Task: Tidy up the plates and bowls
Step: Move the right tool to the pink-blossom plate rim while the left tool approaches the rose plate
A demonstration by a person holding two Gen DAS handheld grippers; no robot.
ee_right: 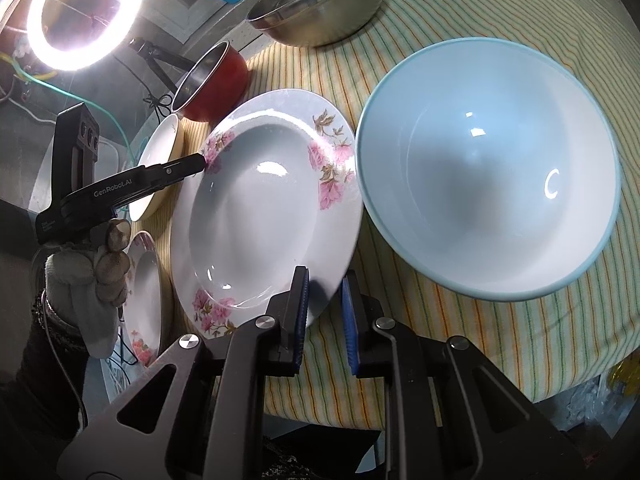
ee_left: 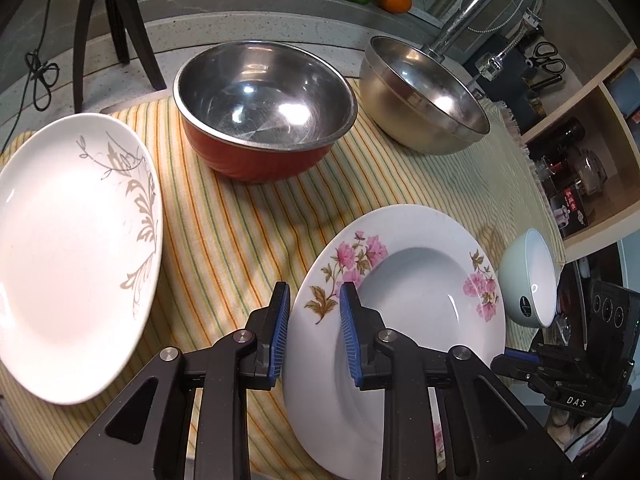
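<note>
Pink-flower plate point(ee_left: 420, 300) sits lower centre-right in the left wrist view, centre-left in the right wrist view point(ee_right: 264, 208). It's tilted up off the striped cloth point(ee_left: 240, 232), pinched at two opposite rim points.

Left hand-held gripper point(ee_left: 314, 336): bottom centre of its frame, pointing steeply down. Jaws narrowed on the plate's left rim, one blue pad outside the rim and one on the inner face; grip looks closed on it. In the right wrist view it comes in from the left edge point(ee_right: 200, 162), its tip at the plate's upper-left rim. A gloved hand point(ee_right: 92, 272) holds its handle at lower left, fingers curled round the grip.

Right hand-held gripper point(ee_right: 324, 312): bottom centre, also angled steeply down. Jaws nearly together, clamped on the plate's near rim; the rim edge is blurred between the pads. In the left wrist view only its body shows, at lower right point(ee_left: 520, 360), meeting the plate's right rim.

Around it: light blue bowl point(ee_right: 488, 176) just right of the plate, rims near or touching, can't tell. Red bowl point(ee_left: 264, 112) upper centre, steel bowl point(ee_left: 424, 96) upper right by the faucet point(ee_left: 496, 4). Leaf-pattern plate point(ee_left: 76, 248) at left. A second pink-flower plate point(ee_right: 146, 292) sits below the held one, at lower left.
</note>
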